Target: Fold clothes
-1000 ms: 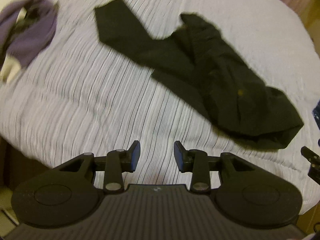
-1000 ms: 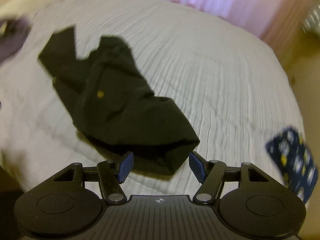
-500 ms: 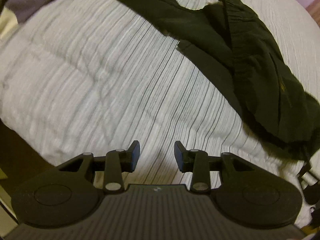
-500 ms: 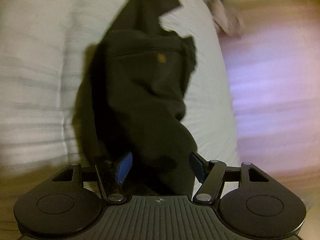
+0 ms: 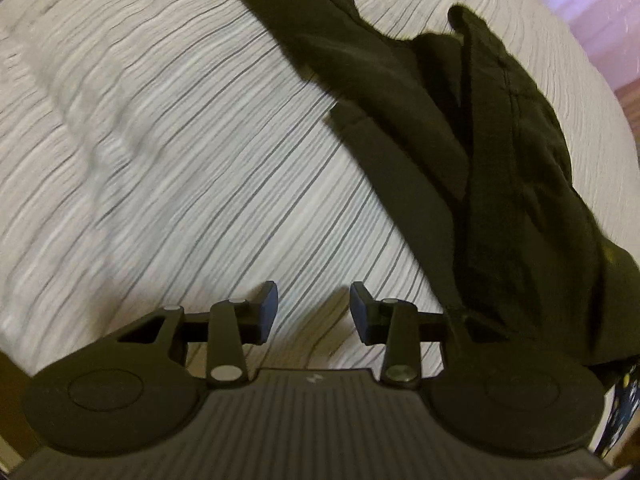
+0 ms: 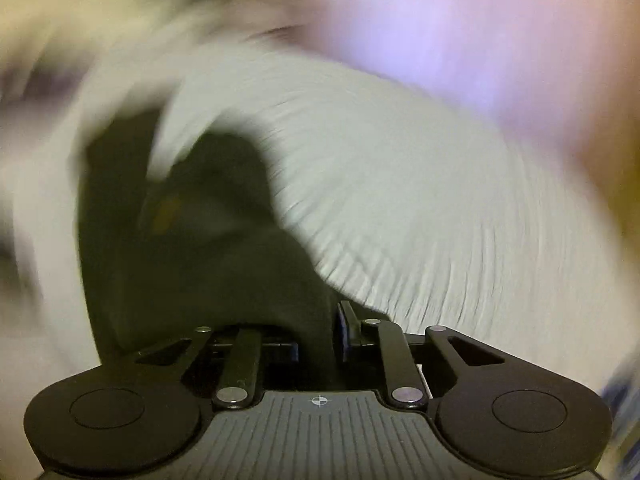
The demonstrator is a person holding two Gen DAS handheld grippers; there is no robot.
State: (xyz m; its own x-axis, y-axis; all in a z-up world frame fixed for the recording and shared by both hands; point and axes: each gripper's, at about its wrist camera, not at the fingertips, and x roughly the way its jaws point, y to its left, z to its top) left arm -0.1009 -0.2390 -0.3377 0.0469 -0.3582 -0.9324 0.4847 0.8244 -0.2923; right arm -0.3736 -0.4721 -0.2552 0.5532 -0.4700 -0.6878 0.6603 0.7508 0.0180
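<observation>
Dark garment (image 5: 460, 128) spread crumpled across the striped white bedcover (image 5: 180, 140), running in the left wrist view from the far edge of the bed down toward the near right corner; one long flat strip of it reaching toward the far edge, the bulkier folded part bunched nearer the right side; lower end of the cloth draped over the right-hand linkage of the left gripper (image 5: 314, 308).

Left gripper hovering low over bare bedcover near the near edge, pointing steeply down; jaws parted to a moderate gap, nothing between them, blue pads clear of the cloth.

Right gripper (image 6: 320, 328) clamped narrow on a fold of the same garment (image 6: 192, 248); jaws just been closing, dark cloth caught between the pads and hanging away toward the left of that view; much of that view smeared by motion blur, bedcover (image 6: 420, 220) showing pale behind.

A scrap of dark blue patterned fabric (image 5: 626, 396) peeking in at the near right corner, too little visible to tell what.
</observation>
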